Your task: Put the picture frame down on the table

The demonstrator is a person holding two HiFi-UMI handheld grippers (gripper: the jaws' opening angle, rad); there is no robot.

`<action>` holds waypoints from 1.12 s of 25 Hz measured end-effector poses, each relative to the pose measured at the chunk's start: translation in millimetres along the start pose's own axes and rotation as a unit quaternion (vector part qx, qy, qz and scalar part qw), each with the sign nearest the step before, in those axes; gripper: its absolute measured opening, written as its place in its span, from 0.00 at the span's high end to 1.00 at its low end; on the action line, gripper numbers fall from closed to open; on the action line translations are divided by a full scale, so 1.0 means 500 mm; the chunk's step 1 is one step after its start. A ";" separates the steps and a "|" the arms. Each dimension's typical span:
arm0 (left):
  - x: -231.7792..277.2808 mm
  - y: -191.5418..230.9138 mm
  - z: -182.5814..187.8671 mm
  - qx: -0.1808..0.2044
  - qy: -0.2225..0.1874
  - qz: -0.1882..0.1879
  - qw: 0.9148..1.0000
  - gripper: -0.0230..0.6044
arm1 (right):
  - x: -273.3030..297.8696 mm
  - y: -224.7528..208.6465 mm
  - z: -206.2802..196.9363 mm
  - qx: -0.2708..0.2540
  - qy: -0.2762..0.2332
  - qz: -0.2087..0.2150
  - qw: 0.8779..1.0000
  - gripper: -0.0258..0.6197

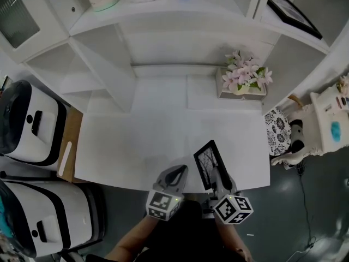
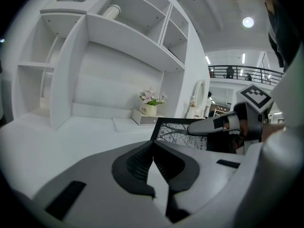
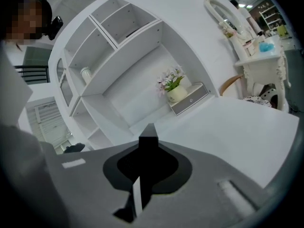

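Right gripper (image 1: 221,180) is clamping the upright picture frame (image 1: 208,164) over the table (image 1: 136,146); left gripper (image 1: 175,175) is hovering closed, empty. Lowering it level, bottom edge first, seems best.

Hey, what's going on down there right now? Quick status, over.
Left gripper shut, empty. Right gripper shut on picture frame. Frame upright over table's near edge, not laid down. Flower pot far back, out of the way.
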State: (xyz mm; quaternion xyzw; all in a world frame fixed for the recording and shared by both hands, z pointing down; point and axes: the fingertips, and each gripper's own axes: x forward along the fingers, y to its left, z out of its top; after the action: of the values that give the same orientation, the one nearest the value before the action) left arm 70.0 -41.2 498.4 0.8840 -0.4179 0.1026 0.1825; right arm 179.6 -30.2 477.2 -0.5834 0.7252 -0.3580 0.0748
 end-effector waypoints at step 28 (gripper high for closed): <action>0.087 0.266 0.074 -0.024 -0.026 0.077 0.996 0.94 | 0.280 0.049 0.046 0.148 0.017 0.041 0.988 0.94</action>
State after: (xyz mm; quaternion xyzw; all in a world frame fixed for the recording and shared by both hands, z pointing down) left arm -4.5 -164.6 510.7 0.8471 -0.4915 0.0828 0.1844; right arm 128.9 -164.6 489.0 -0.5296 0.6887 -0.4679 0.1622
